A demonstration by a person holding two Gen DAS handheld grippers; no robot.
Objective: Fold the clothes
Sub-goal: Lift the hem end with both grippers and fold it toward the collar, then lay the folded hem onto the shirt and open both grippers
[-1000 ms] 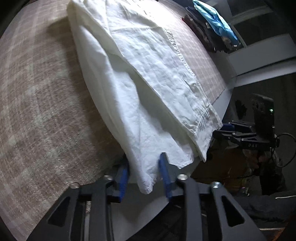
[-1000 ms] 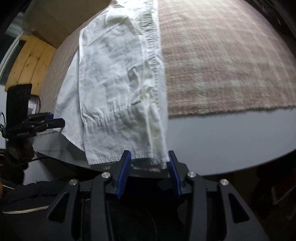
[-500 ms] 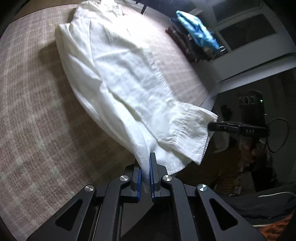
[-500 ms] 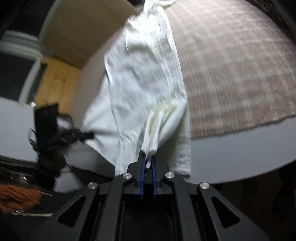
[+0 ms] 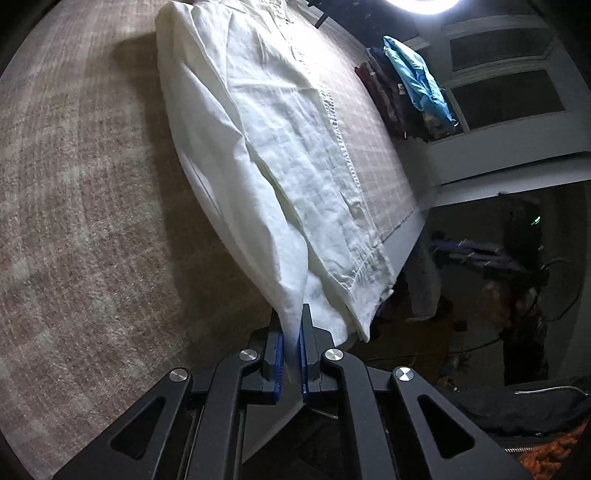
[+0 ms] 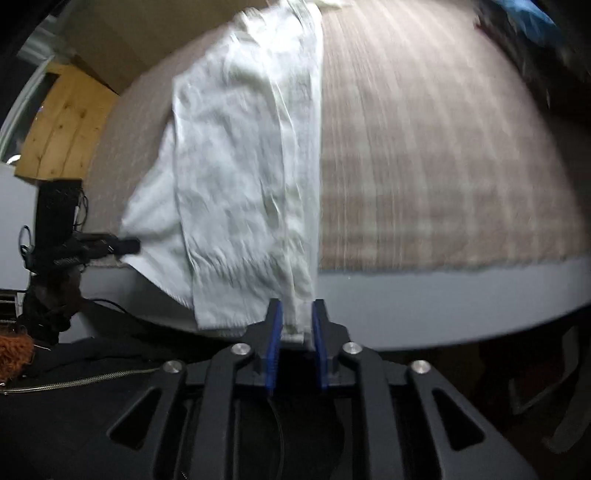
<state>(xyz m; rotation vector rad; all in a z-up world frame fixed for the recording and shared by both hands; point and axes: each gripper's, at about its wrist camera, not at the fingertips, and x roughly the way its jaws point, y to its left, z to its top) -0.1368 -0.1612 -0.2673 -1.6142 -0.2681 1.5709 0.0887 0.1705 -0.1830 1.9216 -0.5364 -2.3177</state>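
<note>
A white shirt (image 5: 266,147) lies lengthwise on a brown checked cloth (image 5: 74,221) over the table. My left gripper (image 5: 291,332) is shut on its near hem corner and holds that corner lifted off the cloth. In the right wrist view the same shirt (image 6: 243,166) stretches away from me. My right gripper (image 6: 297,325) has its blue pads close on the other hem corner, with a small gap showing around the cloth; this view is blurred by motion. Each gripper shows in the other's view, the right gripper (image 5: 476,254) and the left gripper (image 6: 92,247).
A pile of dark and bright blue clothes (image 5: 406,85) sits at the far end of the table. The grey table edge (image 6: 443,295) runs just ahead of my right gripper. A wooden panel (image 6: 66,122) stands at the left. A bright lamp (image 5: 424,3) shines above.
Both grippers closed on the shirt's hem corners a second ago and lifted them. Since half a second ago the right pads have spread slightly and the right view has swung.
</note>
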